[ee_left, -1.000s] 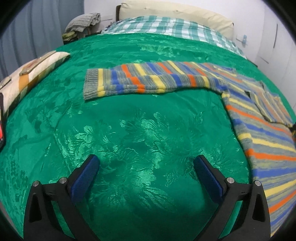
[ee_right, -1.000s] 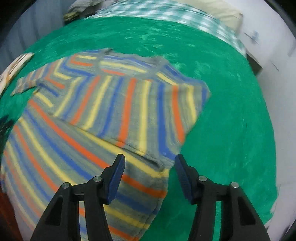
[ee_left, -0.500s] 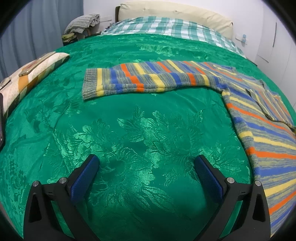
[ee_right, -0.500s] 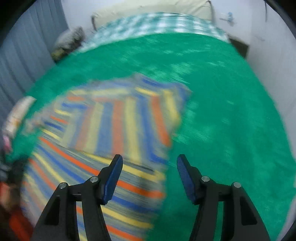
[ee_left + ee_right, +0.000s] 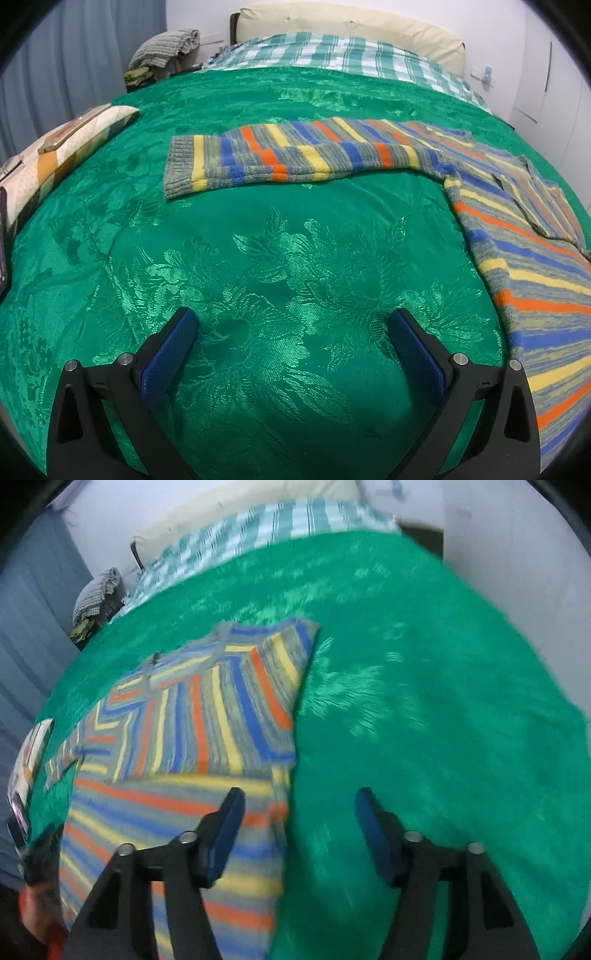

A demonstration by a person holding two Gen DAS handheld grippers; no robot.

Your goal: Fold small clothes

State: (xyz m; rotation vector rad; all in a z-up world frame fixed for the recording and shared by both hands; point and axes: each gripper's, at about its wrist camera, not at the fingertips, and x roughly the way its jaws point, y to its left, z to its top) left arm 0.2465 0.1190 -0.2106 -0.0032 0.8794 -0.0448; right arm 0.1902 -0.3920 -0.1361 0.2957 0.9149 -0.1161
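A striped sweater in grey, blue, yellow and orange lies flat on a green bedspread (image 5: pixel 277 258). In the left wrist view its left sleeve (image 5: pixel 295 157) stretches out to the left and its body (image 5: pixel 535 266) lies at the right. My left gripper (image 5: pixel 291 343) is open and empty over bare bedspread, below the sleeve. In the right wrist view the right sleeve is folded across the sweater's chest (image 5: pixel 221 709). My right gripper (image 5: pixel 297 819) is open and empty above the sweater's right edge; this view is blurred.
A patterned cushion (image 5: pixel 62 147) with a phone on it lies at the bed's left edge. A checked sheet (image 5: pixel 332 51) and a cream pillow (image 5: pixel 351 22) lie at the head. A chair with clothes (image 5: pixel 162 51) stands at the back left. A white wall (image 5: pixel 517 572) is to the right.
My right gripper has swung to the right and drawn back from the folded sleeve, now straddling the sweater's right edge. My left gripper has barely moved. The sweater lies as before.
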